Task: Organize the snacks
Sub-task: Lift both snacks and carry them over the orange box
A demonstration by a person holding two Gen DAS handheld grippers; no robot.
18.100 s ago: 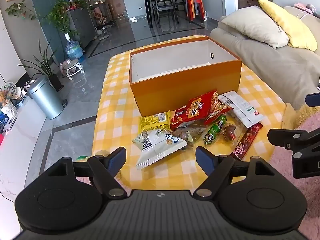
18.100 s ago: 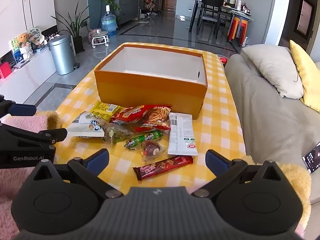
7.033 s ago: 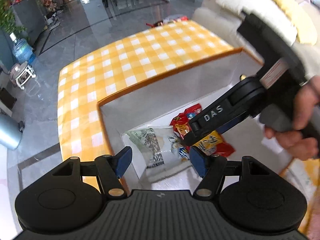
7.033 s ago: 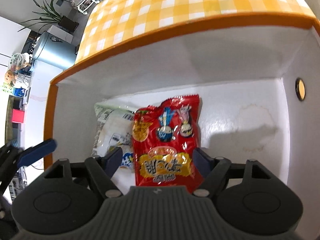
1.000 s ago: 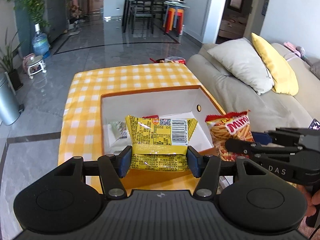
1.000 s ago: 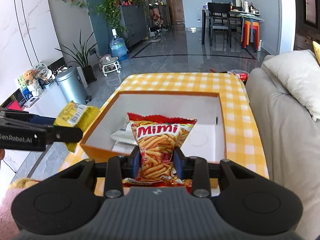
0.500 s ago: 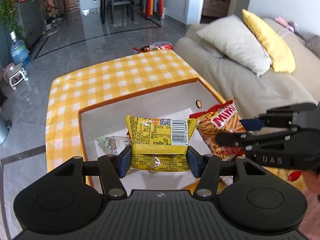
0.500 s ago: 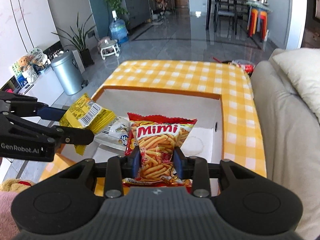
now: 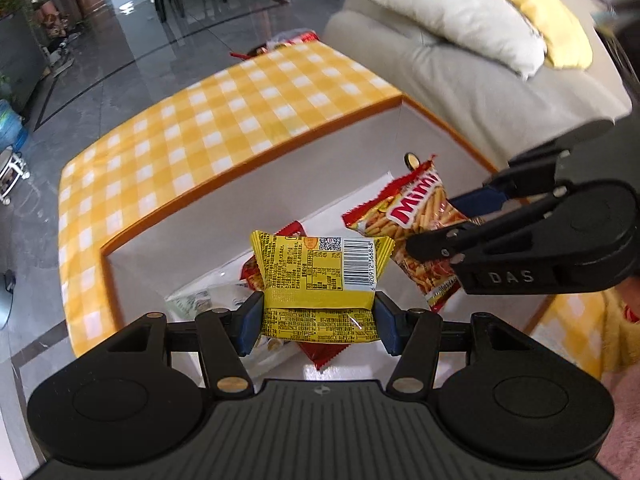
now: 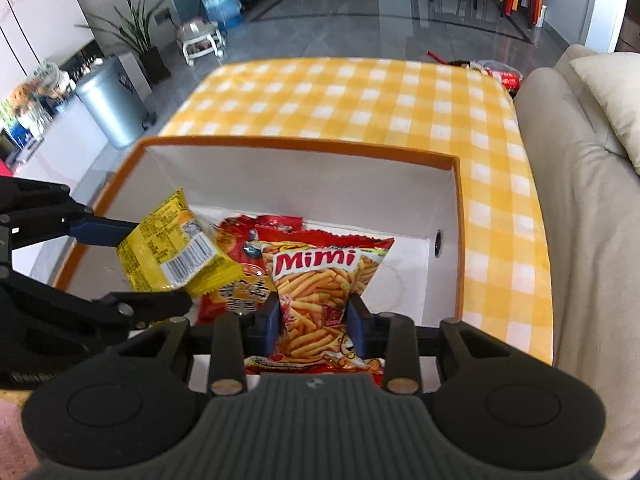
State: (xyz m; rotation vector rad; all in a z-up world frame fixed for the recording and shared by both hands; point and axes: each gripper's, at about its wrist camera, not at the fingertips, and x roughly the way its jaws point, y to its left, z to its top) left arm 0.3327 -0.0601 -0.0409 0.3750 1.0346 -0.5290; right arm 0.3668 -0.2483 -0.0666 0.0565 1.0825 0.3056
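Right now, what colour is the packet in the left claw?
Yellow packet, with a white barcode panel; clearest in the left wrist view.

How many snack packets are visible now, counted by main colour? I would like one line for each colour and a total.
Yellow: 1, the yellow packet held in the left gripper.
Red: 2, the Mimi packet held in the right gripper and a red packet lying in the orange box.
White: 1, a white packet in the box.
Total: 4

I've got the yellow snack packet (image 9: 318, 280), barcode side up, pinched flat over the orange box (image 10: 460, 216). Beside it the red Mimi fries bag (image 10: 320, 296) hangs upright over the white inside. On the box floor lie a red bag (image 10: 236, 248) and a pale packet (image 9: 200, 300).
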